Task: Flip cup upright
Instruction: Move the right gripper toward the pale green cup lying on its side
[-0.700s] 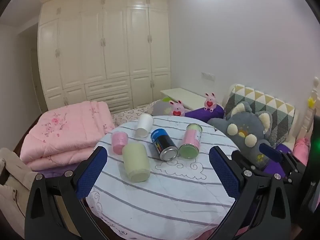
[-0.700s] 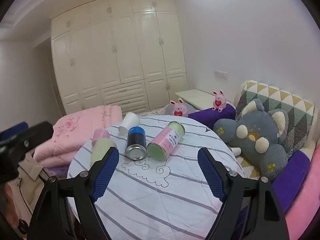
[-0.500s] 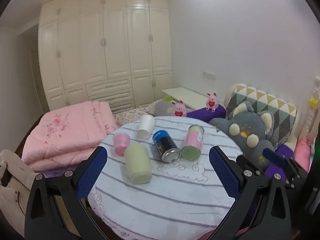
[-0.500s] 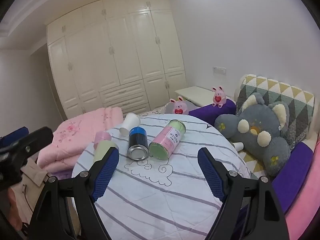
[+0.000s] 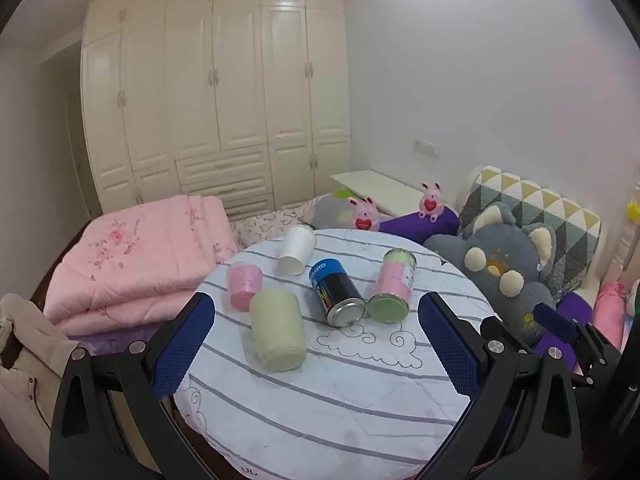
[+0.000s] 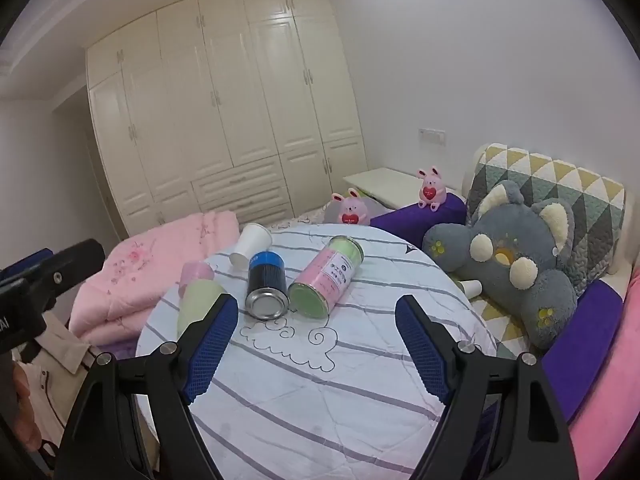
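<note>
Several cups and cans lie on their sides on a round striped table: a pale green cup, a pink cup, a white paper cup, a blue-black can and a pink-green can. My left gripper is open and empty, above the table's near side. My right gripper is open and empty, above the table in front of the blue-black can and pink-green can. The green cup is partly hidden by its left finger.
A folded pink quilt lies left of the table. A grey plush toy and patterned cushion sit on the right, pink bunnies behind. White wardrobes fill the back wall. A small paper cup lies beside the plush.
Both grippers have drawn back and risen slightly, so the table looks a little lower and farther. Both stay open. The cups and cans have not moved.
</note>
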{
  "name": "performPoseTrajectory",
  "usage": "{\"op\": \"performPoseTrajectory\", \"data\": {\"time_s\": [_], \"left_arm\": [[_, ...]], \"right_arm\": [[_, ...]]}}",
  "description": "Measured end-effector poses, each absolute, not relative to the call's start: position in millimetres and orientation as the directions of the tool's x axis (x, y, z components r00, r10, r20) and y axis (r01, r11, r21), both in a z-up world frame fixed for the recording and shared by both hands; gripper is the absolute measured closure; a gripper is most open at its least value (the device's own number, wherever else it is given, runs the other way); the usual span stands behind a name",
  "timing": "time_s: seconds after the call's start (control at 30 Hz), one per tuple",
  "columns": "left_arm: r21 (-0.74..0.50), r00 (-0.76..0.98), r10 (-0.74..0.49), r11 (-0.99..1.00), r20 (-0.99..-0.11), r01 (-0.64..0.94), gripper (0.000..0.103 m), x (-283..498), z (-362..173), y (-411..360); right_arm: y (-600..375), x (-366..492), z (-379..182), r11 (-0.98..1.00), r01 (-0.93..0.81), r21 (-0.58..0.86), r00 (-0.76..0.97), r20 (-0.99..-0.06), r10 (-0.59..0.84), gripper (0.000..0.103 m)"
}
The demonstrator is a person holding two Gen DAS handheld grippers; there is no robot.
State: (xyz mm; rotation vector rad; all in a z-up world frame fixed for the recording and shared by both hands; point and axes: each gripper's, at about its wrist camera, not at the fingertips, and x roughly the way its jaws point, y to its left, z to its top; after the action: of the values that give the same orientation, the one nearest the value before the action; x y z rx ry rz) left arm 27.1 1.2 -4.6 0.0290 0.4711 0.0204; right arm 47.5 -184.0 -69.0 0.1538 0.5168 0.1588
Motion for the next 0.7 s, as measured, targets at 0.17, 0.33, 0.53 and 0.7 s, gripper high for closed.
{"op": "performPoseTrajectory", "data": {"time_s": [0.17, 0.33, 0.53, 0.7], "left_arm": [[0.029, 0.882, 0.020, 1.000, -0.470, -0.008, 0.000, 39.6, -6.8, 2.0], [0.018, 0.873, 0.018, 1.000, -0.487, -0.010, 0.000, 54.3, -8.6, 6.8], [-0.001, 0.863, 0.008, 1.000, -0.506, -0.010, 0.000, 69.2, -12.5, 11.7], [-0.008, 0.851, 0.007, 1.000, -0.525, -0.013, 0.000, 79.8, -17.5, 15.4]], "right_arm": [[-181.3, 56.8, -67.7, 0.979, -0.109, 0.172, 0.858, -0.481, 0.180, 0.021], [-177.7, 69.4, -66.4, 0.979, -0.108, 0.173, 0.853, -0.489, 0.181, 0.021], [-169.7, 80.5, -67.1, 0.980, -0.123, 0.156, 0.847, -0.498, 0.186, 0.021], [-160.8, 91.6, -69.7, 0.979, -0.138, 0.147, 0.833, -0.518, 0.195, 0.021]]}}
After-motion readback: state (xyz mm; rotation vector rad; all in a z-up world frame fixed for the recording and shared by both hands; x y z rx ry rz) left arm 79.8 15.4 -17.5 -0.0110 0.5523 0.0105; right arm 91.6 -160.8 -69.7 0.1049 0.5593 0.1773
